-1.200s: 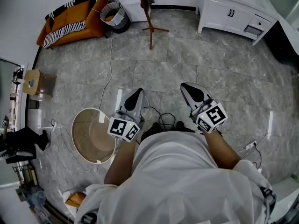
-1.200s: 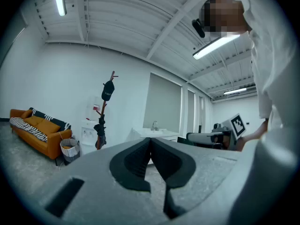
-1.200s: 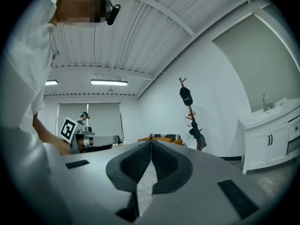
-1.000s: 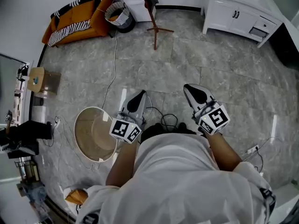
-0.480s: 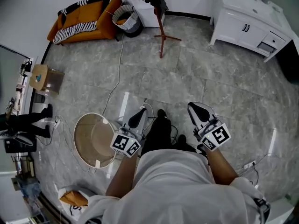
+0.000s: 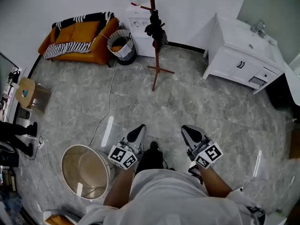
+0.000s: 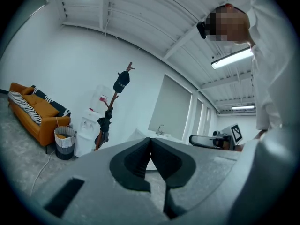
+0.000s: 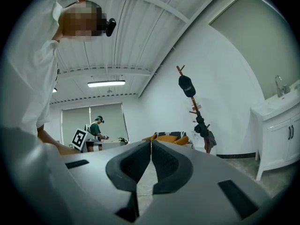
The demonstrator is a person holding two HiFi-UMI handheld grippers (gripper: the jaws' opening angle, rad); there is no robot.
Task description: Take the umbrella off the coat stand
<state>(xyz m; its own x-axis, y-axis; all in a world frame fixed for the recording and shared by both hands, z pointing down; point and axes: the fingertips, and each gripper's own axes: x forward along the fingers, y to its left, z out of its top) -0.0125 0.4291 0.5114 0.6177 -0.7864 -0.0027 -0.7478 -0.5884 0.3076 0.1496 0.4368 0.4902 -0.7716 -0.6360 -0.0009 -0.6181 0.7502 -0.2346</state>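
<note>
The wooden coat stand (image 6: 154, 55) rises from the grey floor by the far wall, well ahead of me. A dark folded umbrella (image 6: 156, 29) hangs on its pole. The left gripper view shows that umbrella (image 7: 104, 125) below a dark cap (image 7: 121, 81); in the right gripper view the umbrella (image 8: 204, 130) hangs under the same cap (image 8: 186, 86). My left gripper (image 6: 136, 133) and right gripper (image 6: 189, 134) are held level in front of my body, both shut and empty, far short of the stand.
An orange sofa (image 6: 75, 36) and a woven basket (image 6: 119, 43) stand left of the stand, a white water dispenser (image 6: 136, 18) behind it, a white sink cabinet (image 6: 243, 55) to the right. A round tub (image 6: 86, 170) and a floor cable (image 6: 105, 111) lie near my left.
I have walked toward the coat stand, both grippers carried forward with me and still shut. The stand now sits lower and fuller in the head view.
</note>
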